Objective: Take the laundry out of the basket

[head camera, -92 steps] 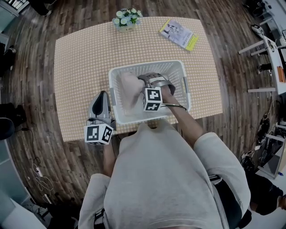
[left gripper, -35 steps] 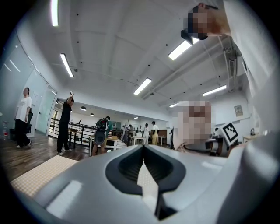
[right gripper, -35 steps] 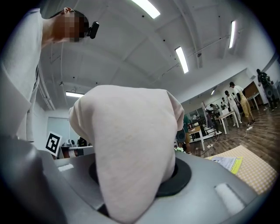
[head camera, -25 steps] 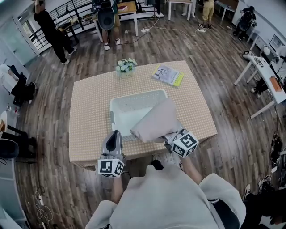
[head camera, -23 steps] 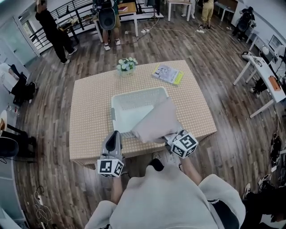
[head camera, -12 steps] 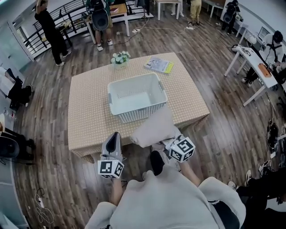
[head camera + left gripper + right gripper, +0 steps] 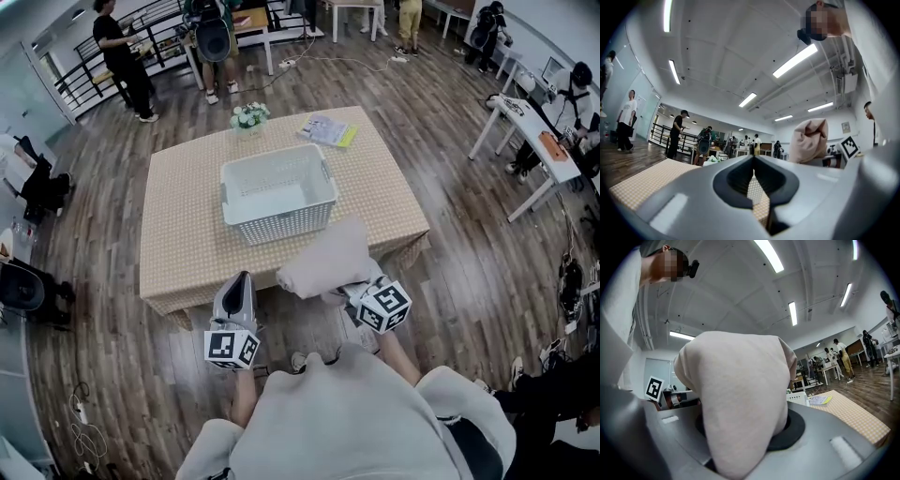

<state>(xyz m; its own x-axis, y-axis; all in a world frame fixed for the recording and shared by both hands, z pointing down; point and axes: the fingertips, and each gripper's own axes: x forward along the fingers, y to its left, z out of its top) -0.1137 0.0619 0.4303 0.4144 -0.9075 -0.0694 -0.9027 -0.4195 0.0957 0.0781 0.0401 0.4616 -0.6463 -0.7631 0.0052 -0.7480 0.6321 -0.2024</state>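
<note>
A white laundry basket [image 7: 278, 193] stands on the checked table [image 7: 178, 225] in the head view, with no cloth showing inside it. My right gripper [image 7: 349, 286] is shut on a beige garment [image 7: 328, 258], held bunched up off the table's near edge, over the floor. In the right gripper view that garment [image 7: 740, 399] fills the jaws and hides the pads. My left gripper [image 7: 236, 286] hangs at the table's near edge, jaws closed together with nothing in them. In the left gripper view [image 7: 753, 180] the jaws meet, and the garment [image 7: 812, 139] shows to the right.
A small flower pot [image 7: 247, 116] and a magazine [image 7: 324, 130] lie at the table's far end. Wooden floor surrounds the table. People stand by desks at the back [image 7: 122, 61], and more desks line the right side [image 7: 525, 122].
I have backed away from the table: the basket now lies farther off. The garment has come out over the table's near edge in my right gripper. Both grippers moved back together.
</note>
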